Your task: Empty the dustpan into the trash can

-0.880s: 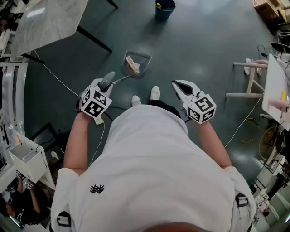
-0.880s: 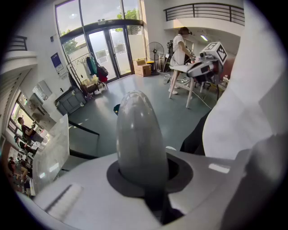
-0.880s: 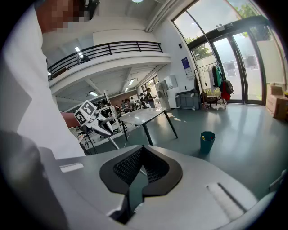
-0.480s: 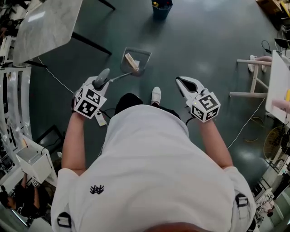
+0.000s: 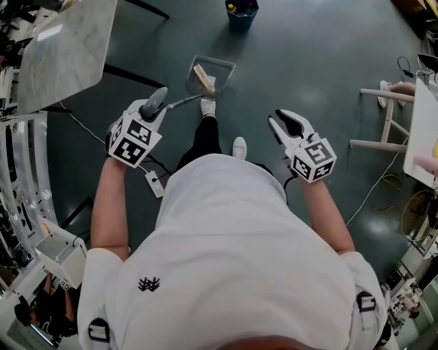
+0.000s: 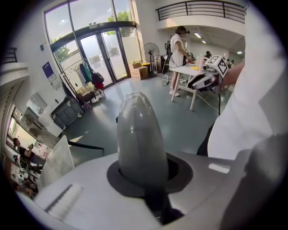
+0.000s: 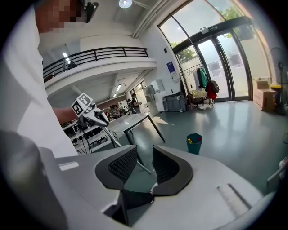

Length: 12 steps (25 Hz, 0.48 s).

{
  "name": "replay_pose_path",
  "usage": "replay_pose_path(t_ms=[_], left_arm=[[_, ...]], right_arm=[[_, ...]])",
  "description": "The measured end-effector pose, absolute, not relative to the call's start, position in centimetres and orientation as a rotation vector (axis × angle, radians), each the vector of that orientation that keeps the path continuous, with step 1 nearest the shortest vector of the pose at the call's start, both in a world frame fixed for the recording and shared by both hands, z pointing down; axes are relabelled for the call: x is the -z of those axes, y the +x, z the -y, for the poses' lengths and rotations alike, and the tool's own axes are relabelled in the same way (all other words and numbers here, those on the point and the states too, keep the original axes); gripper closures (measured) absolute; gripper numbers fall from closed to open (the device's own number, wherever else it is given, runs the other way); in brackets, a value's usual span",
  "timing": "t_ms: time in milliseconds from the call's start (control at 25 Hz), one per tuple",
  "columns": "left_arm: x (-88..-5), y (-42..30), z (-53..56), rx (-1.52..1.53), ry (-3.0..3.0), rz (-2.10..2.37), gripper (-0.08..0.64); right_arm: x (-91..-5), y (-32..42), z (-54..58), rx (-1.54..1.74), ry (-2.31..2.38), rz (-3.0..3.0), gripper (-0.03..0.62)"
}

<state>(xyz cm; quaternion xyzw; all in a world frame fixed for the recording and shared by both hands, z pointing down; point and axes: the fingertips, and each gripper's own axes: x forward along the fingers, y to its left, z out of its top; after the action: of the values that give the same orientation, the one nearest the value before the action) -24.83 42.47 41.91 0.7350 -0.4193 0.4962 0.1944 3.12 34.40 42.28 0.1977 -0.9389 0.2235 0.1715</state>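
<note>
My left gripper (image 5: 151, 114) is shut on the grey handle (image 6: 137, 139) of a see-through dustpan (image 5: 220, 67), which hangs out ahead of me above the dark floor. A pale wooden scrap (image 5: 204, 78) and some debris lie in the pan. The small blue trash can (image 5: 241, 12) stands on the floor further ahead, with yellow and red bits in it, and shows again in the right gripper view as the trash can (image 7: 194, 143). My right gripper (image 5: 284, 122) is held at my right side, open, with nothing between its pads (image 7: 123, 164).
A marble-topped table (image 5: 65, 41) with black legs stands ahead on the left. A white table (image 5: 419, 130) and its legs are on the right, with cables on the floor. The person's leading foot (image 5: 207, 106) is just under the dustpan. Other people work at benches in the distance.
The person has stepped forward, one leg now stretched ahead. The left gripper and dustpan have moved forward toward the trash can. The right gripper keeps its place beside the body.
</note>
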Motion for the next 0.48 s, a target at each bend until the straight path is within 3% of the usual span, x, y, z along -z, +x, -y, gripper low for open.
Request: replay_pose_path(t_ms=[480], left_arm=[[-41.0, -30.2, -27.0, -1.521, 2.271, 0.965, 0.469]], right_arm=[[-41.3, -2.8, -23.3, -0.637, 0.752, 2.601, 0.502]])
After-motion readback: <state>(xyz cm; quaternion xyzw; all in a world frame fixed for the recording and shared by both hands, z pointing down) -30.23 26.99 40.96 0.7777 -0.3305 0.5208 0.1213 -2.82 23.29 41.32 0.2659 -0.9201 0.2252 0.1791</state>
